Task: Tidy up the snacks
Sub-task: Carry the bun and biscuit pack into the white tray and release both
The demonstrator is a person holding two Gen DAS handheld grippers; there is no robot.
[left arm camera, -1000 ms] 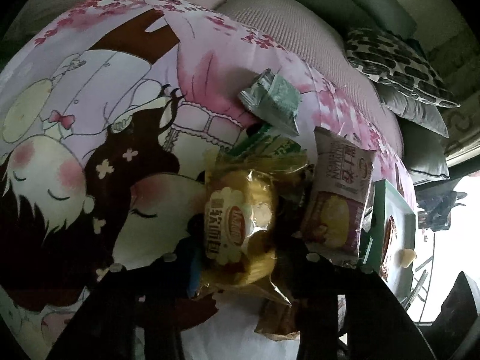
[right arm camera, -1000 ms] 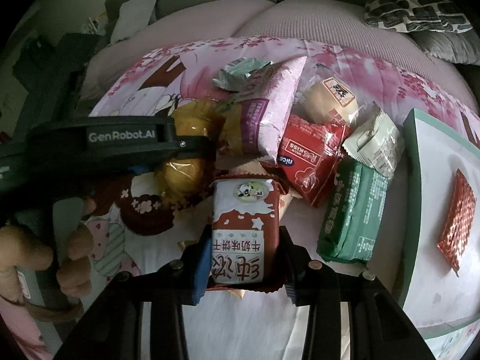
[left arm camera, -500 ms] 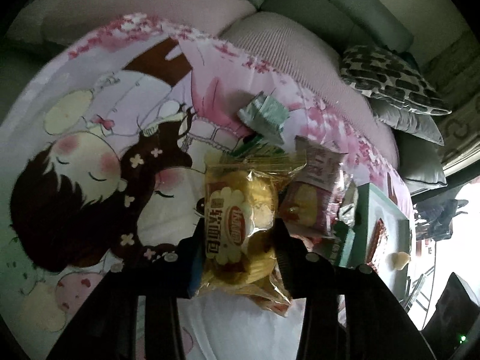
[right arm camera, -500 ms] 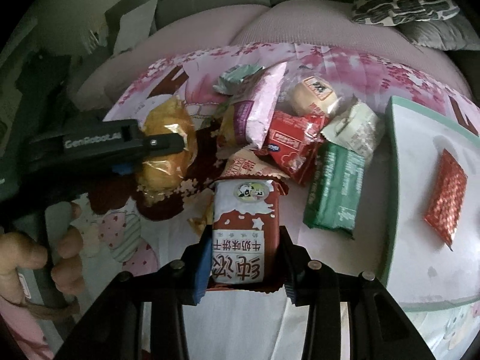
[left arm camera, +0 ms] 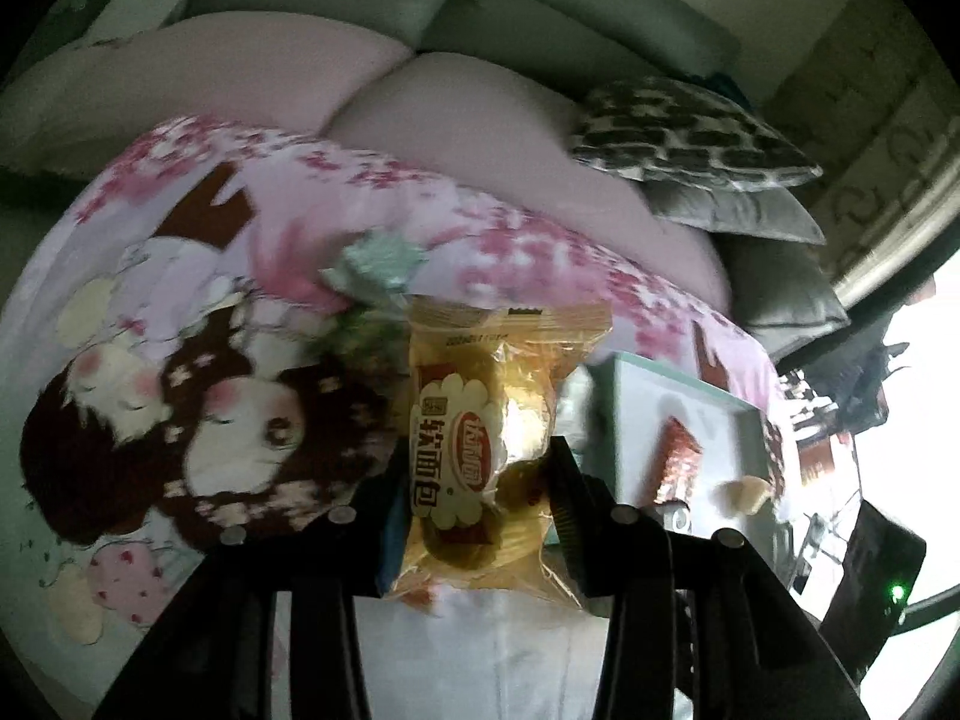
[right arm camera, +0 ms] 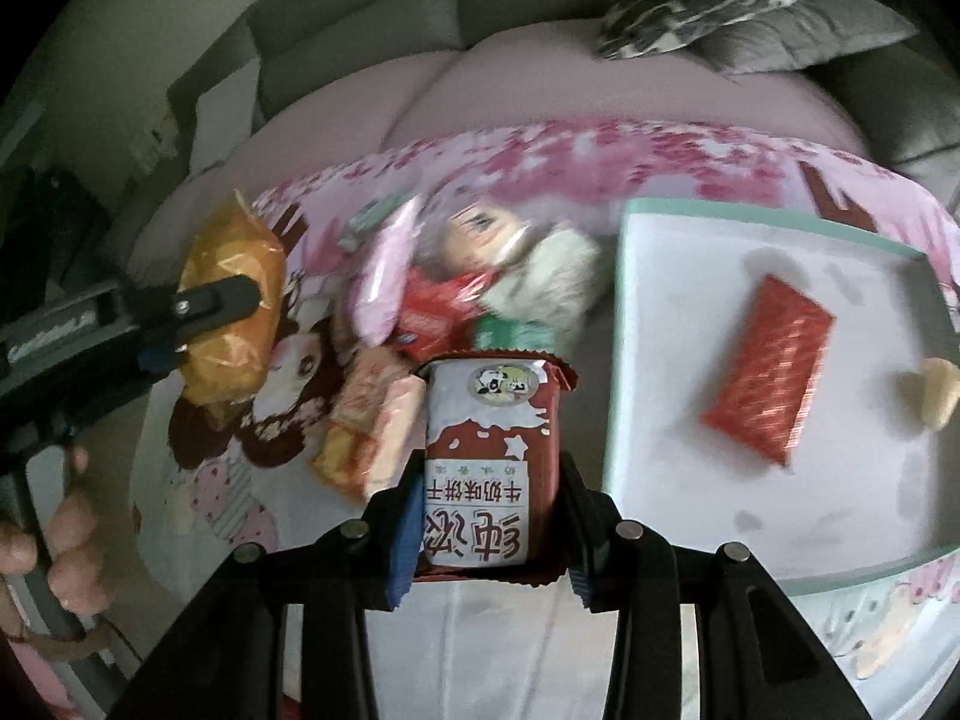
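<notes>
Right in front, the right gripper (right arm camera: 487,516) has its fingers clamped on a biscuit pack (right arm camera: 487,468), red-brown and white, standing up between them. The left gripper (left arm camera: 477,498) has its fingers clamped on a yellow bread bag (left arm camera: 480,432), which bulges well past the tips. Both packs are lifted clear of the cartoon sheet (left arm camera: 228,324).

Just right of the right fingers and a little beyond sits the tray (right arm camera: 624,360), pale with a green rim. It looks like the place for both packs. To do it well, I'd carry each over the rim before letting go, set it flat on a bare patch, and keep the two grippers from crossing, since the left one has further to travel. The bread bag is soft and crinkly, so a gentle release should stop it springing away.

In the tray I count two things: one red foil pack (right arm camera: 771,369) and one small pale piece (right arm camera: 936,390) near the far rim.

Beyond the right fingers, left of the tray, lies the pile (right arm camera: 456,300). It is blurred; I make out about six packs, but cannot be sure.
</notes>
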